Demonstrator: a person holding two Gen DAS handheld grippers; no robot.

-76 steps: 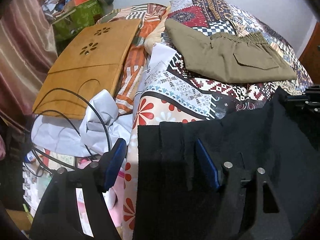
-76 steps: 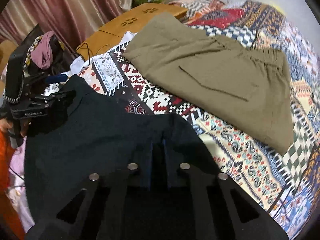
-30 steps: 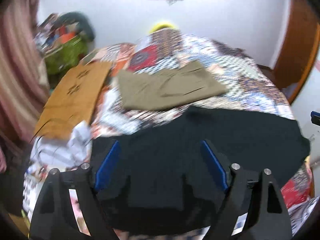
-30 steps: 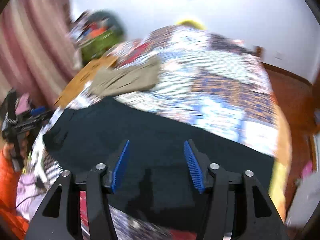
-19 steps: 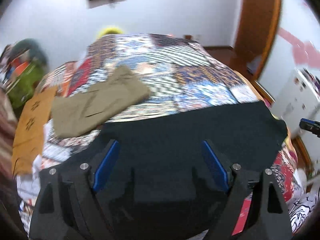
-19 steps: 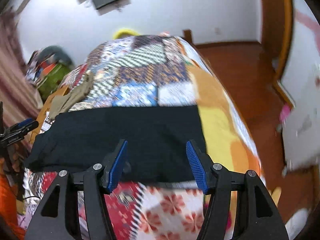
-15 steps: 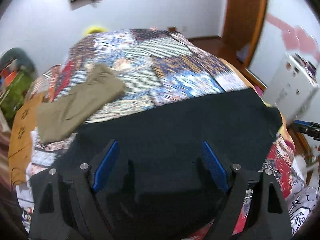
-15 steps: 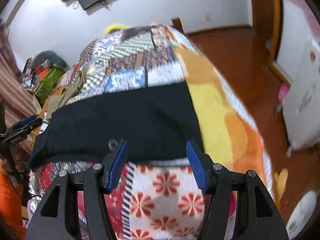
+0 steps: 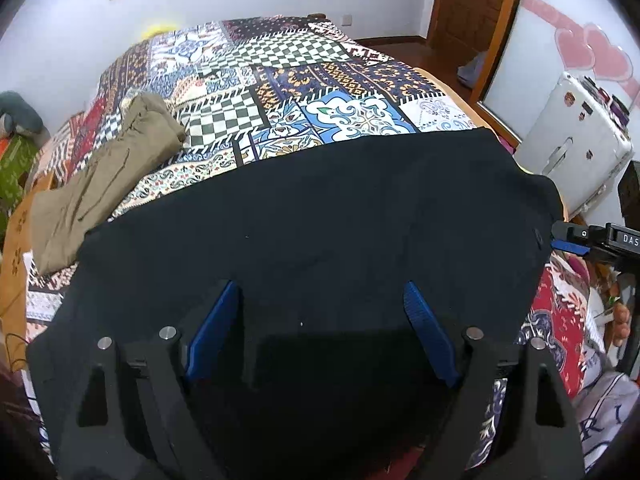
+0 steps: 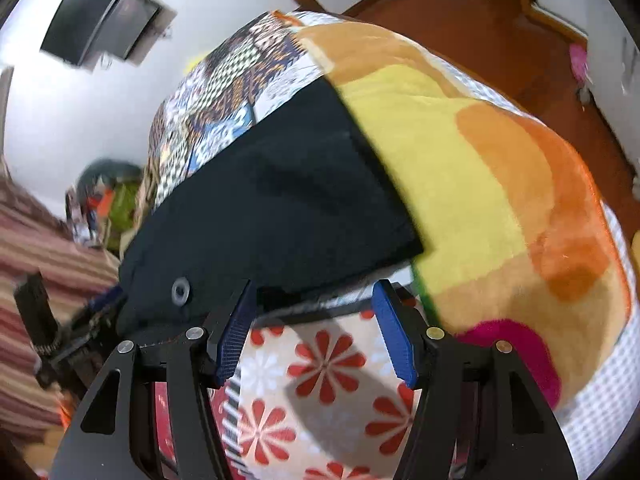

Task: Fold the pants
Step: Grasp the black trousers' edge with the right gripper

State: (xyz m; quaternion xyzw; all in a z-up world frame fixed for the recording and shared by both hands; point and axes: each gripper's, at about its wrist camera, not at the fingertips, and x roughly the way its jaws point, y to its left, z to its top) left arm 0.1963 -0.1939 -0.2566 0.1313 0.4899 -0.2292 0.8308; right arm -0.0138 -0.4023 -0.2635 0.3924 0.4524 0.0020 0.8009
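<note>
Both claws empty, blue pads spread apart: left claw (image 9: 316, 322) hovers over the near edge of the black cloth pants (image 9: 320, 216), right claw (image 10: 312, 332) sits just off their buttoned waist end. Pants lie flat across the near end of the patchwork-quilted bed (image 9: 304, 76). Judgement: the fold starts now, so pinch both corners of one end, lift level, carry across, and keep the edge taut so it doesn't bunch. Count: one black pair, one folded olive-khaki pair (image 9: 108, 176) left of and beyond the black pants, two claws.
</note>
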